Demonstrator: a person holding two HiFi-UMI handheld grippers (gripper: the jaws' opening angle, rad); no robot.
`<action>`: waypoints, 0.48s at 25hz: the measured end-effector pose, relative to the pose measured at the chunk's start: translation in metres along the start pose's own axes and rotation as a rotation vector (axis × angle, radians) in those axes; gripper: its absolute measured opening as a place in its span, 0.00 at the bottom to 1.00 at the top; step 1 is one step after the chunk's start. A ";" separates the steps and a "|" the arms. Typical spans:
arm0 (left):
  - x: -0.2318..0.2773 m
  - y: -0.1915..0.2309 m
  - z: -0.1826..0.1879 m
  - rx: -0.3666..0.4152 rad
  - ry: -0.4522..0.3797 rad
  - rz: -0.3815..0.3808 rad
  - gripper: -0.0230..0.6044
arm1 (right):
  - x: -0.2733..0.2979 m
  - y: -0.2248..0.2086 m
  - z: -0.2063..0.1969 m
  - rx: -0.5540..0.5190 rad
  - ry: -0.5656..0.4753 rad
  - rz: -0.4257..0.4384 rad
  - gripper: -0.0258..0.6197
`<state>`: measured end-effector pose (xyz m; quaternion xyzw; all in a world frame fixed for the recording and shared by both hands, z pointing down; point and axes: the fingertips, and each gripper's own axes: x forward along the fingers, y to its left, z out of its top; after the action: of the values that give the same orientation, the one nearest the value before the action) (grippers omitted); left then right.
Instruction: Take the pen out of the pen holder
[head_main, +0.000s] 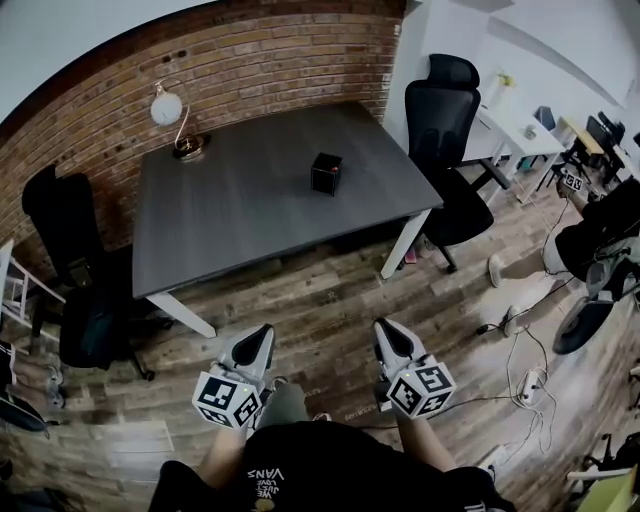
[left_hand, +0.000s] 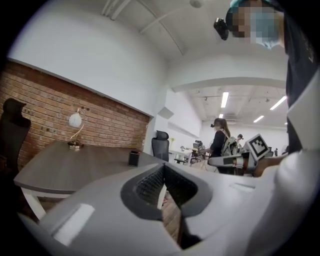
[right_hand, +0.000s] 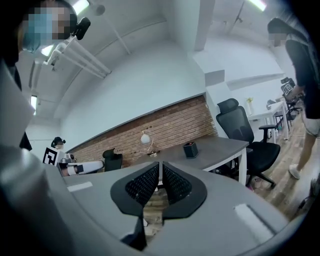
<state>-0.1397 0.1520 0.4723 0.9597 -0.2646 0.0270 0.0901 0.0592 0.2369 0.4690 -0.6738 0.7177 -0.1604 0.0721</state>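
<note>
The pen holder (head_main: 326, 172) is a small black cube standing on the dark grey table (head_main: 250, 200), towards its right side. It also shows small and far off in the left gripper view (left_hand: 133, 158) and the right gripper view (right_hand: 190, 149). No pen can be made out in it from here. My left gripper (head_main: 262, 336) and right gripper (head_main: 385, 328) hang side by side over the wooden floor, well short of the table's near edge. Both point roughly level at the table. The left gripper (left_hand: 164, 170) is shut on nothing, and so is the right gripper (right_hand: 160, 165).
A globe lamp (head_main: 167, 108) stands at the table's far left corner by the brick wall. A black office chair (head_main: 440, 110) is at the table's right end, another (head_main: 70, 250) at its left. Cables and a power strip (head_main: 525, 380) lie on the floor to the right. A person (right_hand: 300, 75) stands at the right.
</note>
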 end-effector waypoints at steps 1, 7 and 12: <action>0.002 -0.002 -0.003 0.000 0.007 -0.008 0.12 | 0.000 0.000 0.000 -0.001 -0.001 -0.001 0.04; 0.028 0.004 -0.020 -0.025 0.034 -0.045 0.12 | 0.012 -0.009 -0.009 0.014 0.015 -0.012 0.05; 0.055 0.025 -0.022 -0.029 0.032 -0.078 0.12 | 0.038 -0.023 -0.011 0.027 0.034 -0.039 0.05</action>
<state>-0.1050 0.1074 0.5036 0.9674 -0.2259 0.0349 0.1092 0.0744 0.1999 0.4915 -0.6836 0.7034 -0.1831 0.0658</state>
